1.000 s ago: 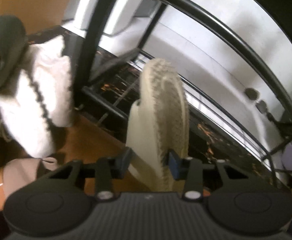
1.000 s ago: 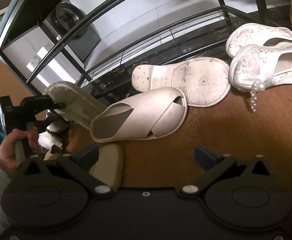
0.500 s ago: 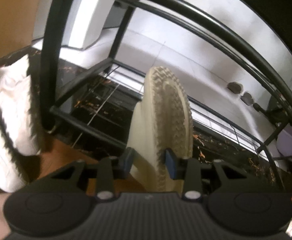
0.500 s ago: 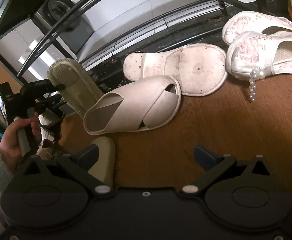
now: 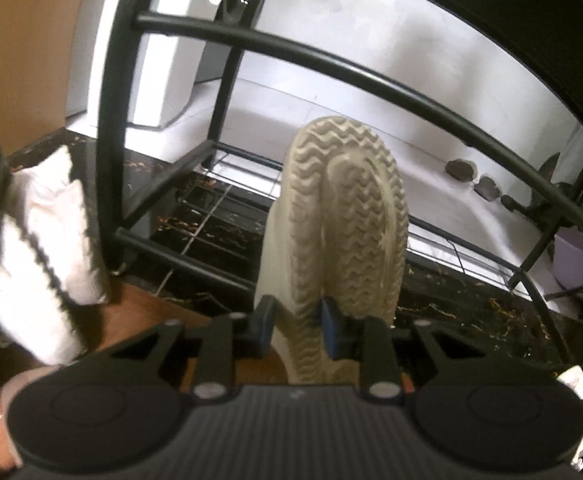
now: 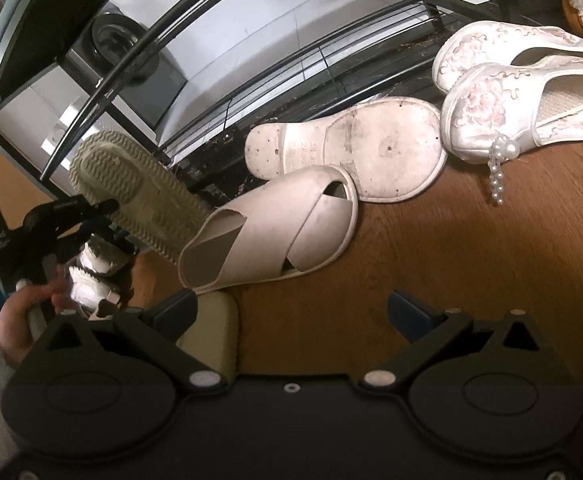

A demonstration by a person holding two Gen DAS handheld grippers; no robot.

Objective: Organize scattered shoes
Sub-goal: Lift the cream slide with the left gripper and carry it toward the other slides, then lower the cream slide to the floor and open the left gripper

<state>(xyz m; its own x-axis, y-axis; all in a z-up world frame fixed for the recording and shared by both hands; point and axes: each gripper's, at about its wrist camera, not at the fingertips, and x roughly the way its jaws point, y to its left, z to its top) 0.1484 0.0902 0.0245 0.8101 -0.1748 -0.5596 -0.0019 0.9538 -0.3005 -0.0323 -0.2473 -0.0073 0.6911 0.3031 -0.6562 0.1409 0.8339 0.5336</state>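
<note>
- Left gripper (image 5: pixel 296 332), left wrist view: your blue pads pinch the heel end of a cream shoe (image 5: pixel 339 232), held off the floor with its zigzag tread turned toward the camera.
- The shoe's long axis runs away from you, toe pointing far toward the black shoe rack (image 5: pixel 227 196); its wire lower shelf lies just beyond and below the toe.
- You appear to be mid-carry, bringing this shoe to the rack. The next move calls for rolling it sole-down and passing the toe under the curved rail without catching it.
- A white shoe (image 5: pixel 39 248) lies blurred on the near left, by the rack's post.
- Right gripper (image 6: pixel 291 312), right wrist view: its fingers stand spread wide with nothing between them, low over the wooden floor (image 6: pixel 451 260).
- From here the held shoe (image 6: pixel 139 192) hangs at far left, slanting, toe up toward the rack.
- Loose on the floor: a cross-strap slipper (image 6: pixel 275 232) upright, its mate (image 6: pixel 351 148) flipped sole-up just beyond, a floral pair (image 6: pixel 523 96) far right, and a beige shoe (image 6: pixel 211 332) at your left finger.
</note>
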